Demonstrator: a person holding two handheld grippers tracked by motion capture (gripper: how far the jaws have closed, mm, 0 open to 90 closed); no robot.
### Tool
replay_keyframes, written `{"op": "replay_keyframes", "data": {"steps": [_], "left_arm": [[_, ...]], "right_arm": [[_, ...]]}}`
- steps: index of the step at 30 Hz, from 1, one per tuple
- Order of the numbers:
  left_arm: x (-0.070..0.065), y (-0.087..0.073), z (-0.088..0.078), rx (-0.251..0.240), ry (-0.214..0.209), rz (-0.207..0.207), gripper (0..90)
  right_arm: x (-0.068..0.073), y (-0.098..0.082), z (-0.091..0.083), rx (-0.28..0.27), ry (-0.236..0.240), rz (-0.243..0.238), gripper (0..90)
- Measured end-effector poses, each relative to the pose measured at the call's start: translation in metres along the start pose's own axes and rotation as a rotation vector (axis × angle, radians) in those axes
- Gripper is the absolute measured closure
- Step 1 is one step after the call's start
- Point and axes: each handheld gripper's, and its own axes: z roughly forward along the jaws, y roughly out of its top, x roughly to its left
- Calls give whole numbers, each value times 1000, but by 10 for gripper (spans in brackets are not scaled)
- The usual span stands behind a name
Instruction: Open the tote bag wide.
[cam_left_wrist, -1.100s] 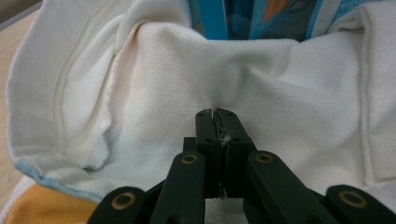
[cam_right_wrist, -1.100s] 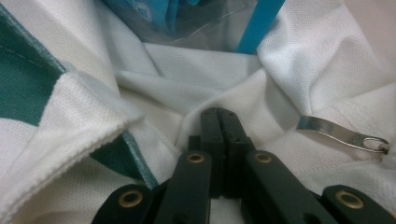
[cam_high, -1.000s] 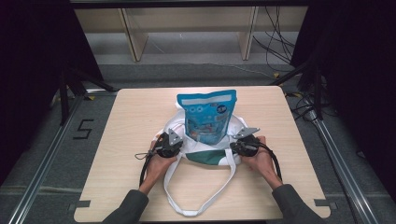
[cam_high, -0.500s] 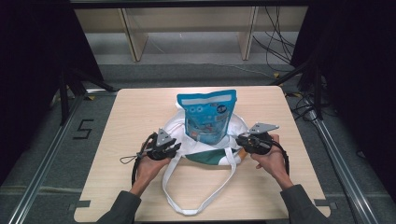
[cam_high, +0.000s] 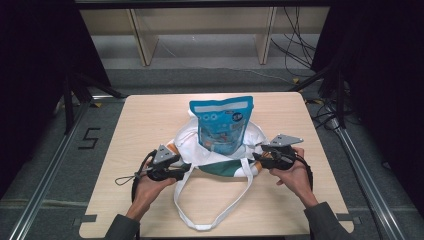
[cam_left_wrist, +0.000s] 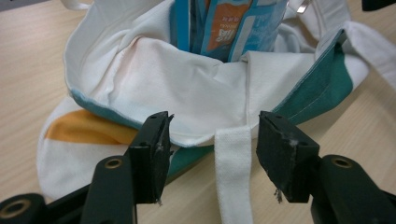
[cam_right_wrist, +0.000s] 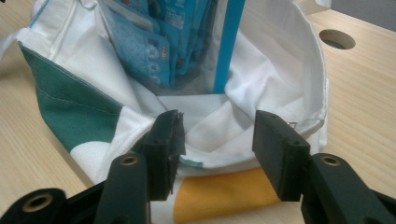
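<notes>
Both tools have drawn back from the tote bag (cam_high: 220, 155) since a second ago and now sit apart from its sides. Left tool (cam_high: 186, 167) rests just left of the bag, jaws released around nothing; right tool (cam_high: 256, 158) sits just right of it, jaws likewise spread and empty. Inside the white bag, with teal and orange patches, stands a blue snack pouch (cam_high: 221, 123), its lower part hidden by fabric. White straps (cam_high: 210, 210) trail from the bag toward the counter (cam_high: 145, 120) edge nearest the person
</notes>
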Motion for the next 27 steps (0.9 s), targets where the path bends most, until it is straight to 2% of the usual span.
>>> {"op": "replay_keyframes", "data": {"steps": [2,4,5,6,7,9,10,11,12,13,14,15,16,17,19,21,22,23,24,25,26,27], "left_arm": [[2,-1,-2,7,13,5,421],[3,-3,-5,12,34,0,409],[6,-3,-7,28,33,21,402],[4,-3,-8,13,42,-1,398],[5,-4,-9,11,36,-5,395],[5,-6,-12,23,44,10,387],[5,-7,-11,15,39,1,384],[5,-8,-13,33,40,18,379],[3,-10,-12,19,41,-19,374],[3,-10,-12,25,41,-15,370],[3,-11,-14,32,45,4,364],[2,-11,-14,16,45,6,361],[2,-11,-14,17,37,-10,358],[1,-11,-15,14,19,-28,352],[-1,-12,-16,6,-3,-54,347],[-3,-13,-17,13,-8,-46,341],[-2,-14,-17,19,-12,-21,340],[-4,-16,-16,7,-18,-31,338],[-2,-17,-17,19,-21,-9,338],[-2,-19,-17,30,-11,-8,337],[-1,-21,-17,17,-15,-25,336],[0,-22,-18,22,-15,-33,333]], "right_arm": [[0,0,-1,4,5,1,510],[6,-2,-4,10,6,36,497],[7,-2,-5,21,16,37,493],[6,-3,-5,6,8,11,489],[6,-3,-6,2,8,-4,484],[10,-5,-9,14,18,31,474],[12,-6,-9,11,19,39,468],[11,-7,-10,14,24,22,462],[10,-8,-10,1,22,-3,460],[13,-9,-12,4,19,19,456],[12,-10,-12,5,19,11,450],[12,-11,-12,-1,20,-2,447],[12,-12,-13,-4,18,-3,444],[14,-13,-13,0,17,21,440],[13,-15,-14,3,15,11,436],[13,-16,-16,4,15,10,433],[13,-16,-16,5,16,10,432],[13,-17,-17,6,15,5,430],[13,-17,-17,2,14,-3,429],[17,-18,-17,9,18,24,428],[15,-18,-17,7,17,-5,426],[16,-18,-16,2,18,-11,425]]}}
